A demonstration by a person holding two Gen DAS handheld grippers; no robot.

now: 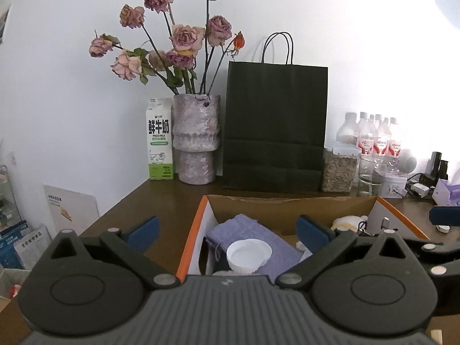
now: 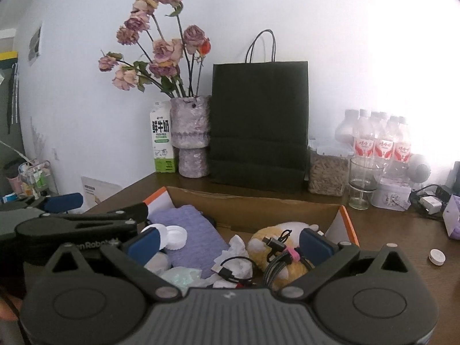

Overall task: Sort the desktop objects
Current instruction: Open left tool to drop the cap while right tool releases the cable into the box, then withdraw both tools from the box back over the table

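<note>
Blue pads mark both tools, and both stand spread wide with nothing between their fingers. The left tool [image 1: 227,230] hangs over the near-left corner of the box [image 1: 191,230]; straight ahead and just below it a white lid [image 1: 248,254] lies on a folded purple cloth [image 1: 258,233]. The right tool [image 2: 228,240] hovers over the box's near middle, with a bundled cable [image 2: 280,256] lying on a plush toy [image 2: 287,230] just inside its right pad, the bundle's long axis running roughly along the tool's reach. Crumpled tissue [image 2: 237,244] sits between the cloth and the toy.

One loose piece is outside the box: a small white disc [image 2: 437,256] on the tabletop [image 2: 388,230], off to the right of the right tool, well apart from the left one. I'd judge the right hand the nearer for it, needing a swing to the right.

Counted: one box, one cloth, one toy, two white lids side by side in the right view, one disc, one black bag [image 1: 274,126] behind.
</note>
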